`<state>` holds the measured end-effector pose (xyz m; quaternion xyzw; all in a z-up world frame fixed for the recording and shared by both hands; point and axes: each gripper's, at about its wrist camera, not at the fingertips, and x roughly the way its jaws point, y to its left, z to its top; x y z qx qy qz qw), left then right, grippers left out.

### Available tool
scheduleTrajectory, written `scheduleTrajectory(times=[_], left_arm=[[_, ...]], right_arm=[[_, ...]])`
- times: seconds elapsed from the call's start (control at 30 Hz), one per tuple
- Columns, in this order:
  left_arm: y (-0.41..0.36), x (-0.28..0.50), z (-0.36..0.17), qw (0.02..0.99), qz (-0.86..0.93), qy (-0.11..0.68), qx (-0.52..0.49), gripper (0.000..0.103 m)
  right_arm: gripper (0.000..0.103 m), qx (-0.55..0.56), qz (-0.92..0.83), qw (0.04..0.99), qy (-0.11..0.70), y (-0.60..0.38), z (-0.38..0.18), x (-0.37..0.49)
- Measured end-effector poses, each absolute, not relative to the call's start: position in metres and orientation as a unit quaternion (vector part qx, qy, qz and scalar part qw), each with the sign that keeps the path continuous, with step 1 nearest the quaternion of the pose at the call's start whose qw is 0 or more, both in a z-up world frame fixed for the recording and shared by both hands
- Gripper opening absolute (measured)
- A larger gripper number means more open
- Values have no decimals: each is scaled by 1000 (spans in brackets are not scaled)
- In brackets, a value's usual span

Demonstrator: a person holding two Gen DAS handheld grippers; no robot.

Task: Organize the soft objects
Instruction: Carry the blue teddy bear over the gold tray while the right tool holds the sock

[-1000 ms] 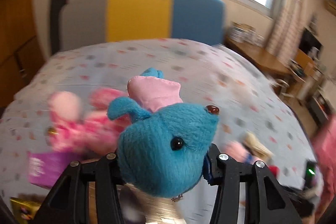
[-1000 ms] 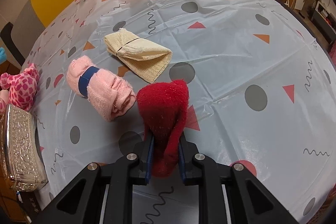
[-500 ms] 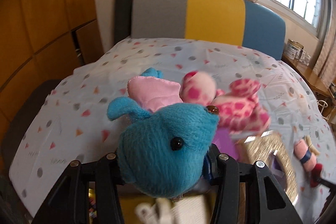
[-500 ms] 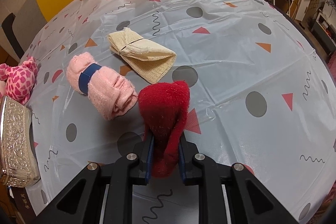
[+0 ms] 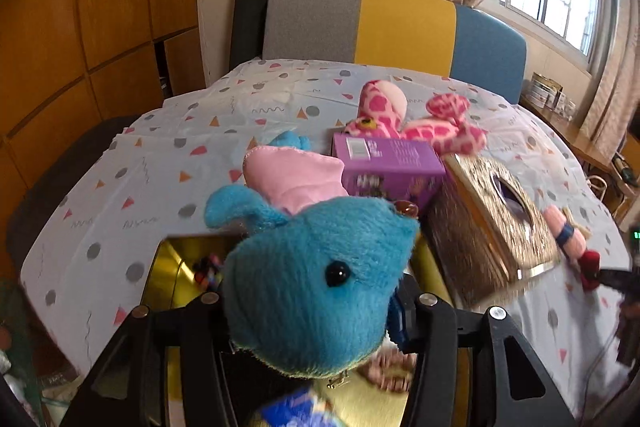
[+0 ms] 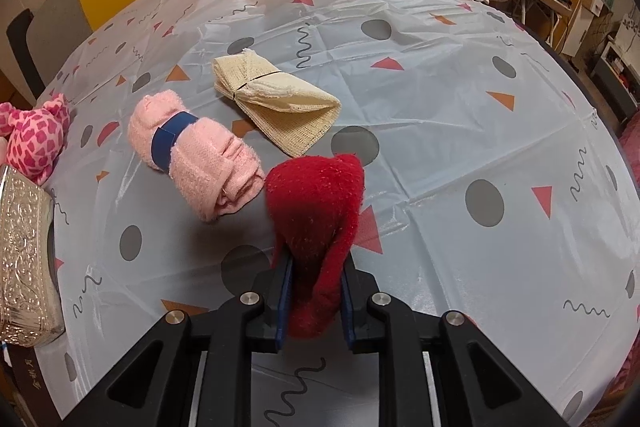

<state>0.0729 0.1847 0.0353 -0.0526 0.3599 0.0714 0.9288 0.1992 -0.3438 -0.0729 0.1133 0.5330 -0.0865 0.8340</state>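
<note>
Left wrist view: left tongs (image 5: 316, 301) clamped on blue plush (image 5: 316, 283), held above gold box (image 5: 176, 267) at the counter's near edge, tilted slightly down. Risk: plush is bulky, could snag on the rim or spill out on release.

Right wrist view: right tongs (image 6: 314, 297) pinched on red cloth (image 6: 316, 223), hovering low over counter (image 6: 440, 87) near pink towel roll (image 6: 192, 151); loose cloth may slip.

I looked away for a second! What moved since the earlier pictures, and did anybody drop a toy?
Nothing dropped. The left gripper swung left and down with the blue plush, now hanging over a gold box. The right gripper barely moved, still clamping the red cloth. The pink towel and cream cloth stayed put.
</note>
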Motion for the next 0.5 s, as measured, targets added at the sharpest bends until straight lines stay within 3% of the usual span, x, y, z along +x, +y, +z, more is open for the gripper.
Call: scheduleTrajectory(times=[0.5], left_arm=[[187, 6, -2, 918, 103, 378, -56, 53]], right_arm=[[13, 94, -94, 837, 531, -339, -71, 196]])
